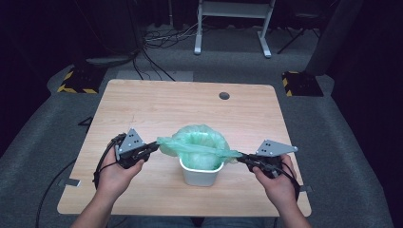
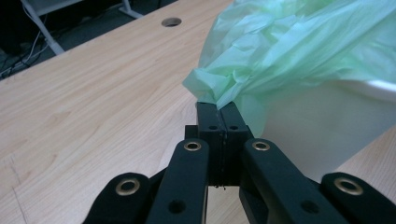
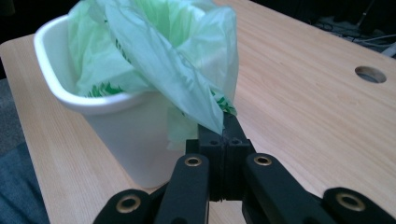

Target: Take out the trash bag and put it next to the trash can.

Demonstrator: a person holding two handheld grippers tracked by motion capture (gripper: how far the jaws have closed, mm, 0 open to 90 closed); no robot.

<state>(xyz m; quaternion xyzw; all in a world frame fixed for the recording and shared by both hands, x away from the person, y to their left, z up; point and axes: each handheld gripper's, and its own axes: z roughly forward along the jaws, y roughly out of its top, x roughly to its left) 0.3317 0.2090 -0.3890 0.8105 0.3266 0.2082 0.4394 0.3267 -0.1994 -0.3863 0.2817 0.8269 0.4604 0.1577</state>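
The green plastic bag sat in the white bin near the front middle of the counter, its rim stretched between both grippers. The left gripper had its fingers pressed together, pinching one gathered edge; the right gripper pinched the opposite edge likewise. The bag looked thin, translucent and crumpled, billowing above the bin.

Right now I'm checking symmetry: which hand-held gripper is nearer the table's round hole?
Right. The right hand-held gripper sits nearly below the hole, holding the bag; the left hand-held gripper is farther off to the side.
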